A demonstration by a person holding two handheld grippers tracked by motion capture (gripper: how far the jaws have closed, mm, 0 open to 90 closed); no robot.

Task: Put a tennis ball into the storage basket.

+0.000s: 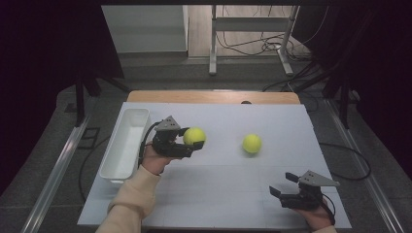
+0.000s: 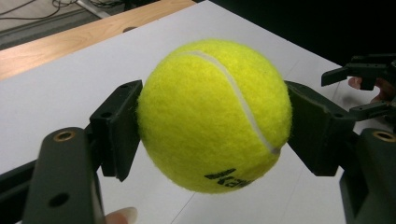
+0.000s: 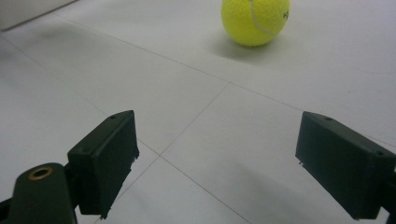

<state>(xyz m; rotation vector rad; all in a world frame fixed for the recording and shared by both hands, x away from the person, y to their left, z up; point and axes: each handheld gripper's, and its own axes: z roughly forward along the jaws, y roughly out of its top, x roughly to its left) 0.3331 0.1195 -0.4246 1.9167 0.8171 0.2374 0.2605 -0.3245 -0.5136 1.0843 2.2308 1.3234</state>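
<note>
My left gripper (image 1: 194, 141) is shut on a yellow-green tennis ball (image 1: 194, 136), held just above the white table surface right of the tray. In the left gripper view the held tennis ball (image 2: 215, 114) sits squeezed between both black jaws. A second tennis ball (image 1: 252, 143) lies loose on the table, middle right; in the right gripper view that second ball (image 3: 254, 21) rests far ahead. My right gripper (image 1: 283, 185) stands open near the front right edge, jaws wide apart with nothing between them.
A long white tray (image 1: 124, 145) lies along the table's left side, just left of my left hand. The white table top (image 1: 218, 194) has a wooden strip (image 1: 214, 96) at its far edge. Beyond it are a desk frame and cables on the floor.
</note>
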